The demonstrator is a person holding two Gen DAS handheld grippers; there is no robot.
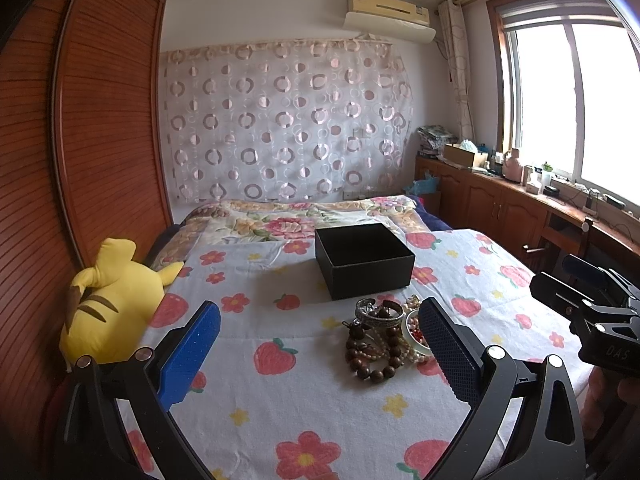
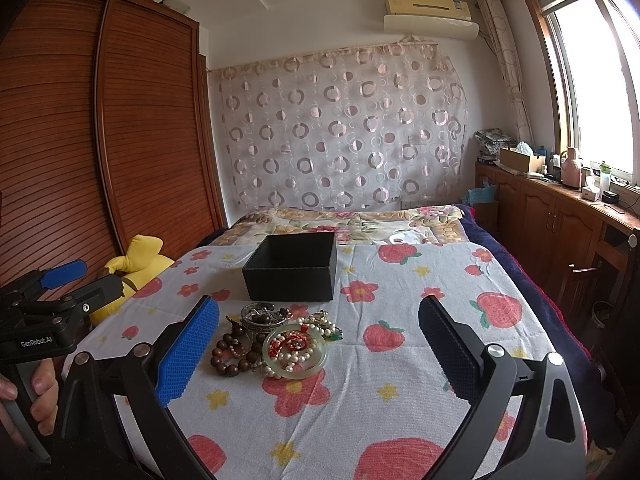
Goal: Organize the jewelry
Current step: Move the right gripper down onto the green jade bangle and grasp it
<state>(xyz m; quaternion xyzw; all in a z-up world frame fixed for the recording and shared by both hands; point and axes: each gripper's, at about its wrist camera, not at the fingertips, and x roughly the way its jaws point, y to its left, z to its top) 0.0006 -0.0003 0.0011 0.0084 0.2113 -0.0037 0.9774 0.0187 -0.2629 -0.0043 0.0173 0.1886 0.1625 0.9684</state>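
The fingers (image 1: 208, 344) of the left gripper (image 1: 320, 344) stand wide apart with nothing between them, and those of the right gripper (image 2: 316, 344) are spread just as wide and equally empty; both tools hover above the bed (image 2: 400, 280), pointed at the work. By the look of it the sorting has not begun: the jewelry pile (image 2: 276, 340) lies in one tangled heap on the strawberry-and-flower sheet, just in front of the black box (image 2: 292, 266), which stands open and, as far as its visible inside shows, empty. The heap holds a wooden bead bracelet (image 2: 232, 354), a pale green jade bangle (image 2: 316, 364) with a pearl strand (image 2: 294, 358) and something red coiled inside it, and a silver bangle (image 2: 260, 314) nearest the box. The next move probably calls for lowering one gripper onto a single piece at the pile's edge and closing on that alone, since the strands overlap and a careless pinch could drag neighbours along. A yellow plush toy (image 1: 108, 304) sits well apart at the bed's left edge.
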